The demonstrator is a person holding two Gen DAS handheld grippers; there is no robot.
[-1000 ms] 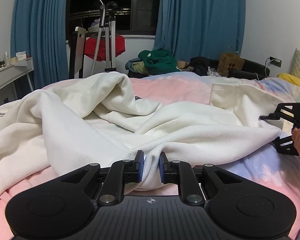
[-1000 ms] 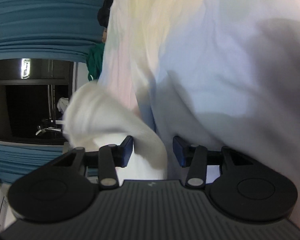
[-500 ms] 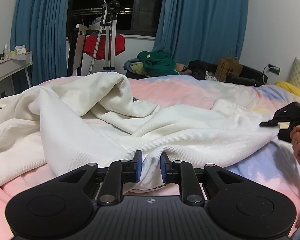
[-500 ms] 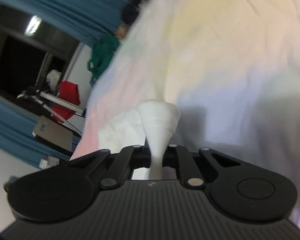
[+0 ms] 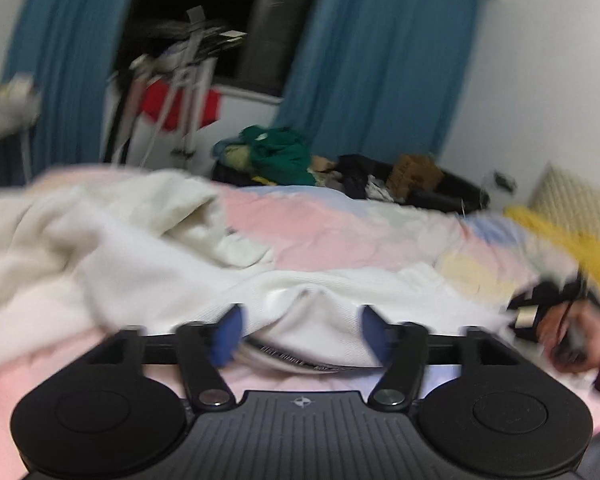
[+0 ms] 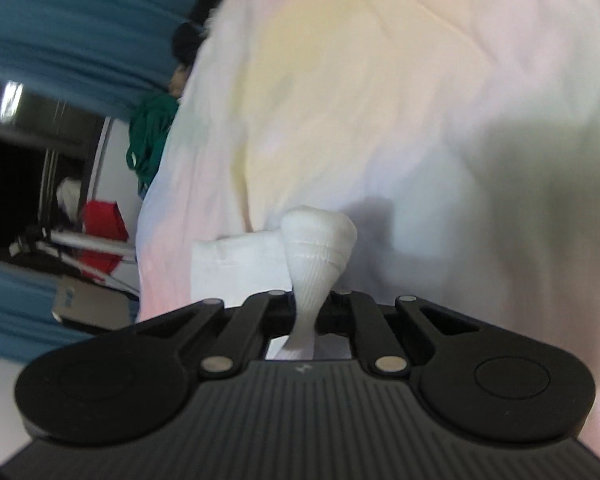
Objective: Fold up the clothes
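A white knit garment (image 5: 148, 256) lies rumpled on the pastel bedspread (image 5: 340, 224). My left gripper (image 5: 300, 328) is open, its blue pads (image 5: 228, 328) spread wide, with the garment's collar edge lying between them. My right gripper (image 6: 310, 300) is shut on a ribbed cuff of the white garment (image 6: 316, 248), which bunches out past the fingers. The right gripper also shows at the right edge of the left wrist view (image 5: 540, 308), held in a hand. The left wrist view is blurred.
Blue curtains (image 5: 372, 64) and a dark window are behind the bed. A green clothes pile (image 5: 280, 152), a cardboard box (image 5: 416, 168) and a rack with a red item (image 5: 180, 104) stand beyond it. A yellow pillow (image 5: 572, 248) lies at right.
My left gripper has opened and let go of the garment, and the view has tilted up. My right gripper shut on the cuff and still holds it.
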